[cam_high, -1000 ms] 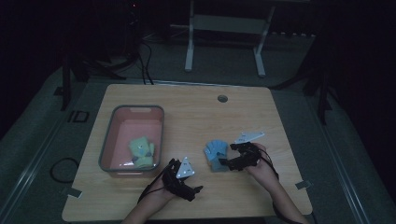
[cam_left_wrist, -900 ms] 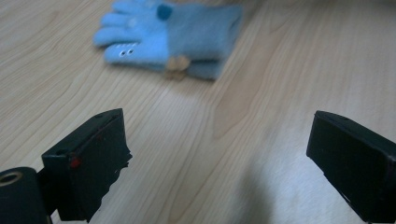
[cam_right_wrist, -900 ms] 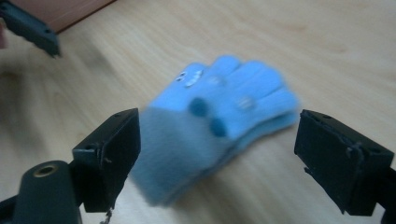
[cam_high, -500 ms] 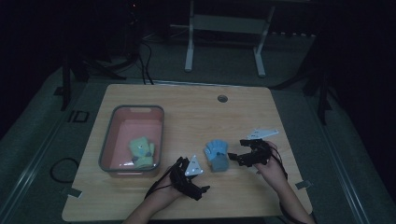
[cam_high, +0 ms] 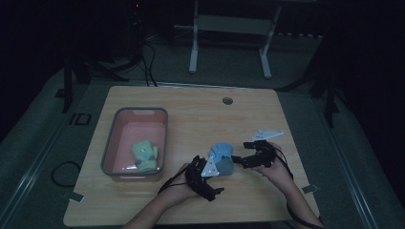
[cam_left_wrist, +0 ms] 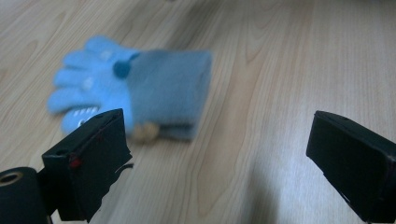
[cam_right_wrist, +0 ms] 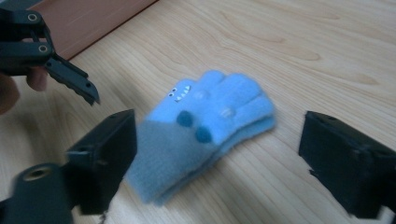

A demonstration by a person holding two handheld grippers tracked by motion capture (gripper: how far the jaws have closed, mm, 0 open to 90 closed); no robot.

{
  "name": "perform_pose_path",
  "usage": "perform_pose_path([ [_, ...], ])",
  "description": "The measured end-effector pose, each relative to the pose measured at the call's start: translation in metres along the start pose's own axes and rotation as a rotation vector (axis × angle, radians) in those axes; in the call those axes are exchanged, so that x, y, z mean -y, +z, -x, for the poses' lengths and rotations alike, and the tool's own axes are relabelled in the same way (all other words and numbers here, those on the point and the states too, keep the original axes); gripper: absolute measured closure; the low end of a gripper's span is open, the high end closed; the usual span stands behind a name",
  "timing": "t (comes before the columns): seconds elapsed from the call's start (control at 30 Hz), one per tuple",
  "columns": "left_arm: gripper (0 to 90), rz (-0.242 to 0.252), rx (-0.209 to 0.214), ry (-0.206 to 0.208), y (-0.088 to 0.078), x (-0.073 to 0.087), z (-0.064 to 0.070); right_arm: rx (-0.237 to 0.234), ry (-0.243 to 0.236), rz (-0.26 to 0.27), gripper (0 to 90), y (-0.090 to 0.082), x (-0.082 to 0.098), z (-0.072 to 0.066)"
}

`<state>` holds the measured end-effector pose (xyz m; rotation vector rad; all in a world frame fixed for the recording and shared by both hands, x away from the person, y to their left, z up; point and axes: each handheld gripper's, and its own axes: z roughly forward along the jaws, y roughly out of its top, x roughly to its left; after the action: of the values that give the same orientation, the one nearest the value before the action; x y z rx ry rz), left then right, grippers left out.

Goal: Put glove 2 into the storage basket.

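jaws apart on both grippers, blue gloves lying free between them

left gripper [cam_high: 206, 172] and right gripper [cam_high: 249, 153] flank one stacked pair of blue gloves [cam_high: 221, 158] on the worktop [cam_high: 200, 119]; this looks like the approach before a pick. next, one set of jaws must close on the cuff. one tray [cam_high: 120, 157] beyond the left jaws (it holds one green pair [cam_high: 144, 154]).

No readable text showing anywhere, small white stitched marks on the blue glove [cam_right_wrist: 205, 126] staying illegible
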<state>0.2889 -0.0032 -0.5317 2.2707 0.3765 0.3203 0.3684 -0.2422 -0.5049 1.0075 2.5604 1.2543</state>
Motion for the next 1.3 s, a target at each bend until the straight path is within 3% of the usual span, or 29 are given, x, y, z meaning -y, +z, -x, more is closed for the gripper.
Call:
perform_pose_path([
  [0.17,7.0,-0.003,0.003,0.036,0.006,-0.012,-0.004,0.058,0.02,-0.005,30.6,0.007,-0.01,0.005],
  [0.27,14.0,0.025,-0.015,0.064,0.005,-0.018,-0.008,0.071,0.028,-0.013,33.9,0.013,-0.017,0.008],
  [0.4,14.7,0.011,-0.005,0.084,0.011,-0.023,-0.013,0.073,0.035,-0.033,33.8,0.026,-0.022,0.009],
  [0.63,25.0,-0.004,0.026,0.129,0.027,-0.02,-0.023,0.079,0.066,-0.079,31.1,0.054,-0.018,0.016],
  [0.9,32.5,-0.054,0.054,0.129,0.038,-0.016,-0.029,0.116,0.028,-0.129,29.9,0.067,-0.004,0.012],
  [1.0,37.4,-0.068,0.058,0.136,0.042,-0.014,-0.029,0.127,0.024,-0.119,30.1,0.069,-0.001,0.009],
  [1.13,41.3,-0.09,0.042,0.152,0.048,-0.012,-0.025,0.127,0.002,-0.124,43.0,0.069,-0.001,0.004],
  [1.3,55.1,-0.082,-0.006,0.173,0.048,-0.009,-0.021,0.055,0.017,-0.136,65.1,0.069,-0.003,0.005],
])
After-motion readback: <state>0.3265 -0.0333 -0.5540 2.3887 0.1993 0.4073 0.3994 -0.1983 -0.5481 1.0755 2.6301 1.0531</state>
